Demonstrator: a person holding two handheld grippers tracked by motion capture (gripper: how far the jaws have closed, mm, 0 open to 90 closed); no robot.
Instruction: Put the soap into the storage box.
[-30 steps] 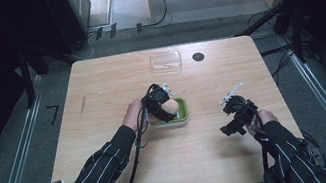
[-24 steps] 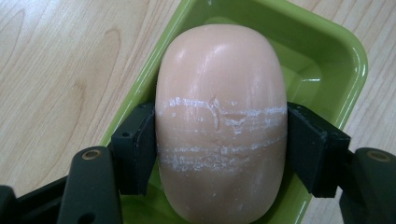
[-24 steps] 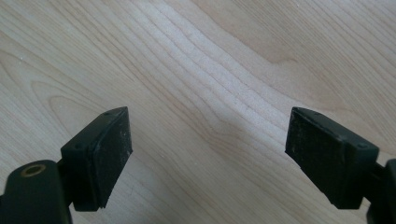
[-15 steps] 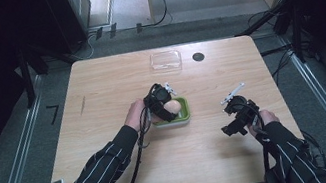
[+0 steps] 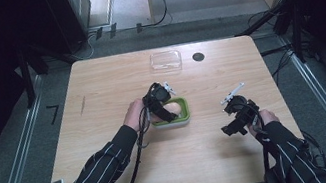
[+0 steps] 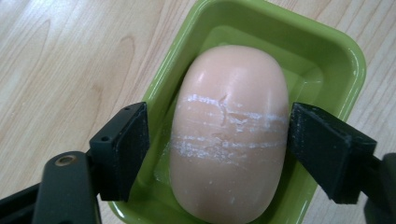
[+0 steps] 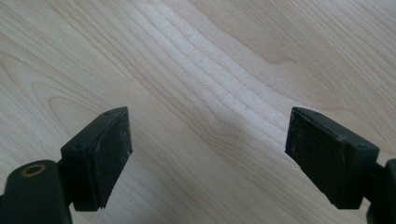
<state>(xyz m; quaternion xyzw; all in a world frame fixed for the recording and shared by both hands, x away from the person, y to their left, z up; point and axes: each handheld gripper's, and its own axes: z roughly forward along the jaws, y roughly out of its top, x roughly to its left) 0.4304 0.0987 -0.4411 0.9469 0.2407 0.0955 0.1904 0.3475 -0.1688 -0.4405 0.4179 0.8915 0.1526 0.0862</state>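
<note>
The soap [image 6: 229,135] lies in the green dish [image 6: 327,51], which sits near the middle of the bench [image 5: 100,92]. The left claw [image 6: 218,154] straddles the bar; its jaws have just been opening, and a gap shows on the left side, while the right pad stands at the bar's flank, touching or barely off, so the bar is let go. The right claw [image 7: 208,154] hangs wide open with nothing in it, over bare wood near the bench's right edge.

The soap is a smooth, rounded, pale pink oval, chalky white where scraped across its middle. It looks firm but easily marked, fairly light, and likely slippery. The best hold is probably across its long flat flanks, at mid-length. The dish is glossy hard plastic with rounded corners. A clear lid [image 5: 166,62] lies by the far edge.
</note>
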